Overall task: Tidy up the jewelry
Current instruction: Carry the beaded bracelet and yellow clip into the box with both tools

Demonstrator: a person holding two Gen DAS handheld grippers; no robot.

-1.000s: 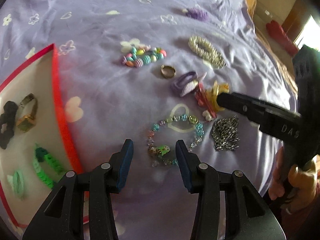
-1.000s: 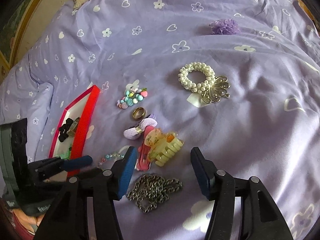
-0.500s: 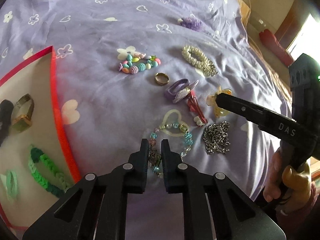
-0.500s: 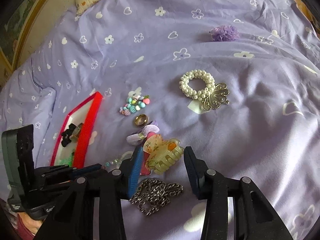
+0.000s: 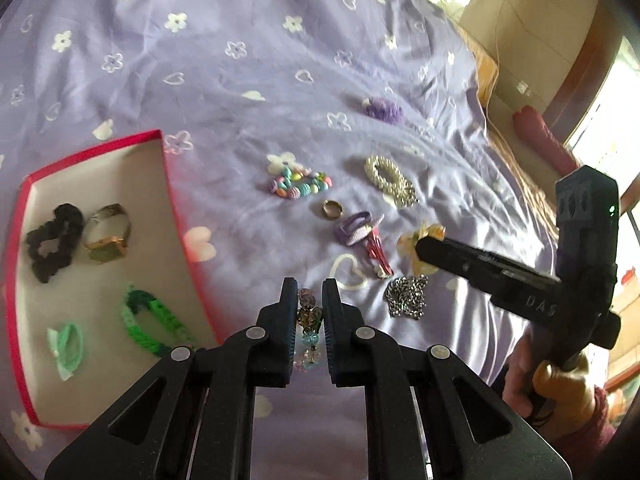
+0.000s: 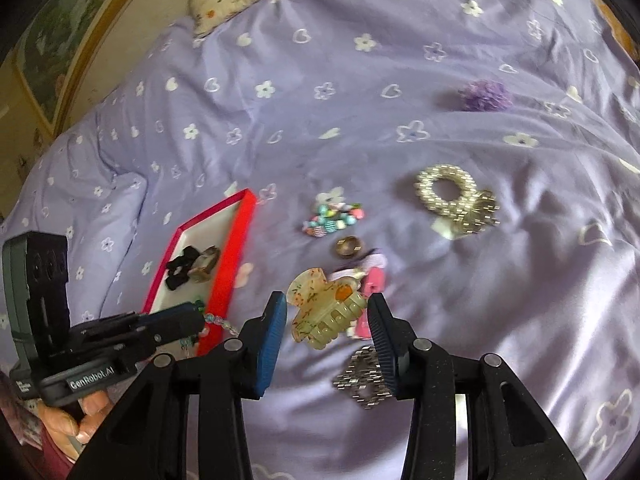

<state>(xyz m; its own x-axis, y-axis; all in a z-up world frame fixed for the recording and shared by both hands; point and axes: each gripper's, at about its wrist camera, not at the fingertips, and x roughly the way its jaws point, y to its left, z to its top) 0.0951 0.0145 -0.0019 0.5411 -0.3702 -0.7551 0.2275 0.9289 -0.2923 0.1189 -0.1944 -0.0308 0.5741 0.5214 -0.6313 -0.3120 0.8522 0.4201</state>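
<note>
Both grippers loaded over purple floral bedspread (image 5: 240, 80).

Red-rimmed tray (image 5: 172, 216) sits at 9 o'clock. Right gripper (image 6: 326, 316) clamps the amber claw clip (image 6: 324, 308); left gripper (image 5: 306, 312) pinches the beaded bracelet (image 5: 308, 318), lifted beside the tray. Chain (image 5: 406, 296) lies at 3 o'clock.

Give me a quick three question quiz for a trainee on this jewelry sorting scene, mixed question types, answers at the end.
1. True or false: the left gripper is shut on the beaded bracelet.
2. Multiple choice: what sits between the fingers of the right gripper? A) the silver chain B) the hair claw clip C) the gold ring
3. Fill in: the black scrunchie lies inside the ____ box.

Key: 1 true; 2 B; 3 red.
</note>
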